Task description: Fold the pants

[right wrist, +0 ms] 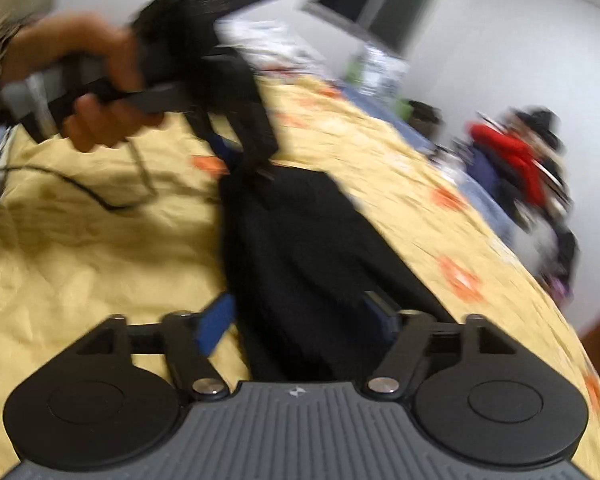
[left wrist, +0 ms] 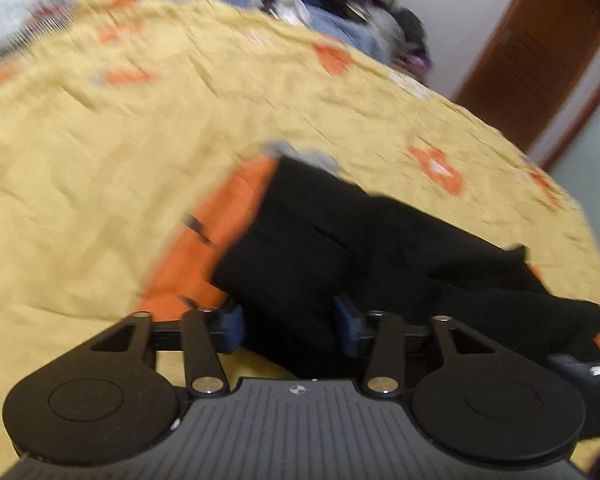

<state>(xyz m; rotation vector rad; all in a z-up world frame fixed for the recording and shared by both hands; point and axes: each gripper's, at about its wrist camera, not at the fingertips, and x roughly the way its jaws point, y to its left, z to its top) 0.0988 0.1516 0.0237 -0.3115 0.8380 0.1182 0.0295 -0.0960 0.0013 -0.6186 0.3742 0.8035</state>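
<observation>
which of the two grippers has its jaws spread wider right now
The right gripper: its blue pads stand clear of the black pants; the left gripper's sit closer together.

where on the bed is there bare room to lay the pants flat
Widest bare patch: yellow sheet left of the pants, out to the far edge. Narrower strip right of them toward the door. Crowded: clothes pile beyond the far edge, cable near the hand.
</observation>
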